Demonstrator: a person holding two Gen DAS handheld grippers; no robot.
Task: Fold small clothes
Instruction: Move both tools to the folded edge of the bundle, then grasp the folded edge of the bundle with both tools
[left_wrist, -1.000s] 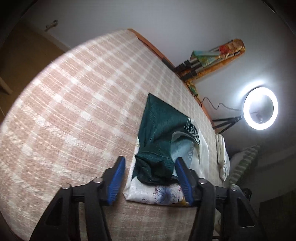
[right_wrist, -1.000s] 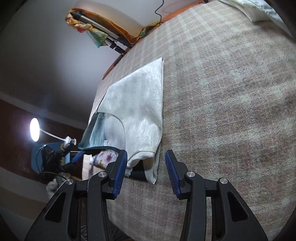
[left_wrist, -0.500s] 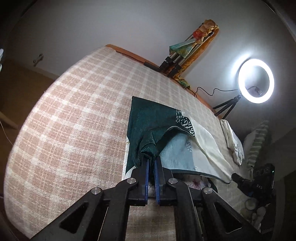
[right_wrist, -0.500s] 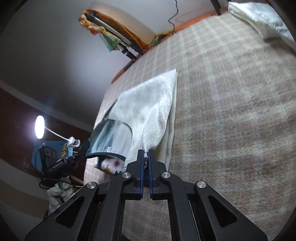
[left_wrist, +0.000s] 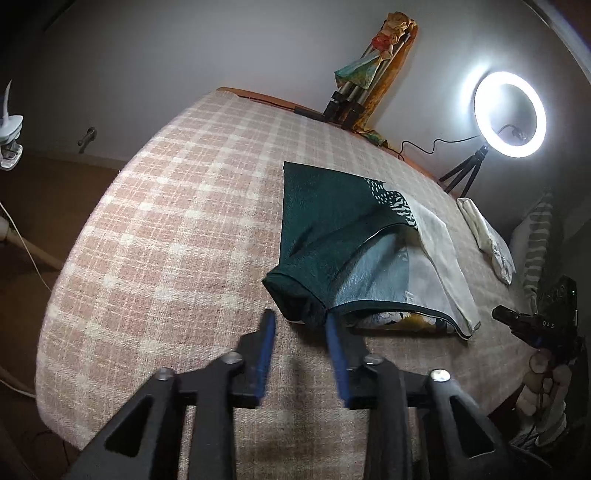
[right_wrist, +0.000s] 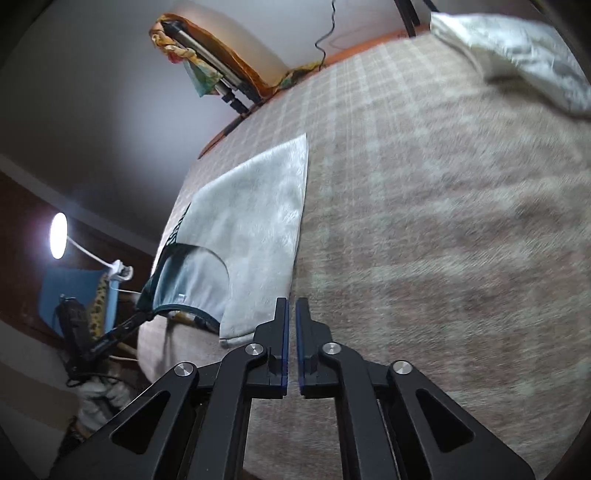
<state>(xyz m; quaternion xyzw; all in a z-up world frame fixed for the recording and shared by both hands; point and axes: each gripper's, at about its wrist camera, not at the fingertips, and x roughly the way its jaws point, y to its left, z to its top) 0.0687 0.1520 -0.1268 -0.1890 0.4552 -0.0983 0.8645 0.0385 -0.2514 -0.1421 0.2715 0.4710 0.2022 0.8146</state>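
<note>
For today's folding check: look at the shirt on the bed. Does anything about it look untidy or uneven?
Yes. The shirt's dark green sleeve is bunched at its near corner, and patterned cloth pokes out beneath the neckline, so the fold is not flat.

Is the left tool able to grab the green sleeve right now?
Probably yes. The left tool is open, just short of the green sleeve, with only bare blanket between them.
</note>
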